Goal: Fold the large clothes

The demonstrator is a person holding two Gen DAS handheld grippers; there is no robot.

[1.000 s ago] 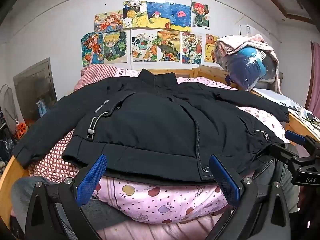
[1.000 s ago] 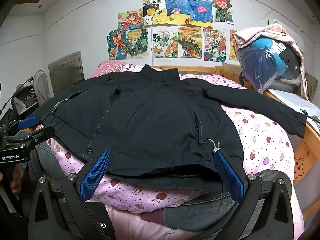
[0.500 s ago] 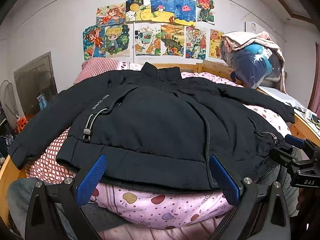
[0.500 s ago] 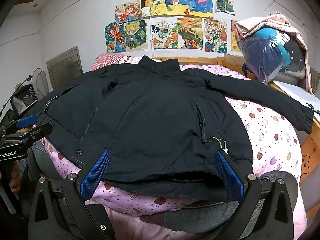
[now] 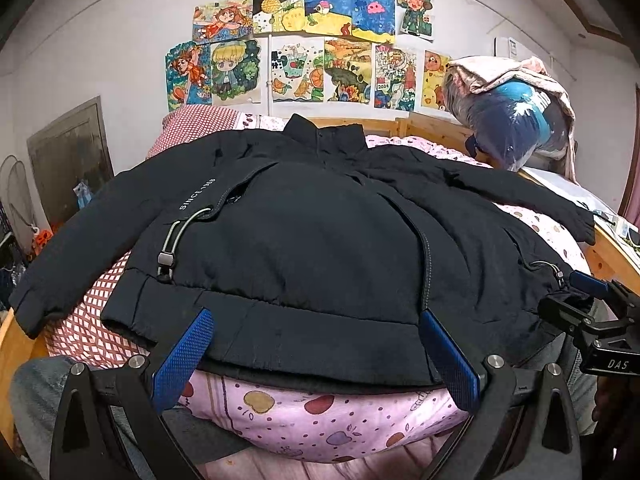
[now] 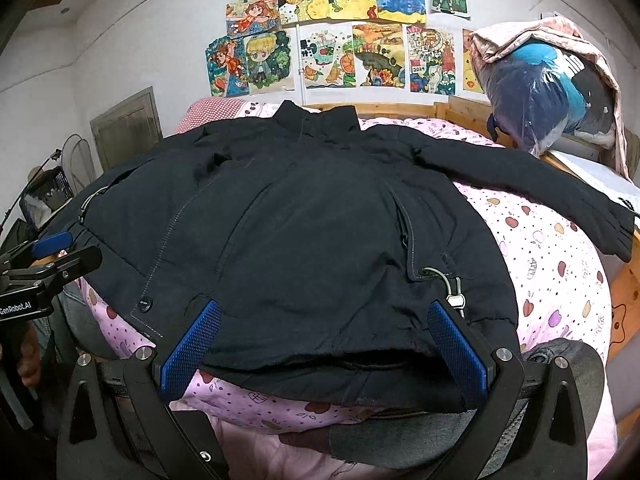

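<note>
A black jacket (image 5: 320, 240) lies front up on the bed, collar toward the wall and both sleeves spread out sideways. My left gripper (image 5: 316, 320) is open, its blue pads (image 5: 184, 356) just over the hem, left of the front placket. In the right wrist view the same jacket (image 6: 312, 232) fills the middle. My right gripper (image 6: 323, 312) is open over the hem's right part, beside a drawcord toggle (image 6: 454, 300). Each gripper shows in the other's view: the right gripper (image 5: 588, 300) at the jacket's right corner, the left gripper (image 6: 60, 256) at its left edge. Nothing is held.
The pink fruit-print quilt (image 5: 320, 420) covers the bed, with a red checked pillow (image 5: 192, 124) at the back left. The wooden bed frame (image 6: 624, 292) runs along the right. A plastic-wrapped bundle (image 6: 548, 92) sits at the back right. The person's jeans (image 6: 420, 436) are below the hem.
Both grippers have moved a little forward and up over the jacket's hem, so the jacket looms larger. Both stay open and the jacket has not moved.
</note>
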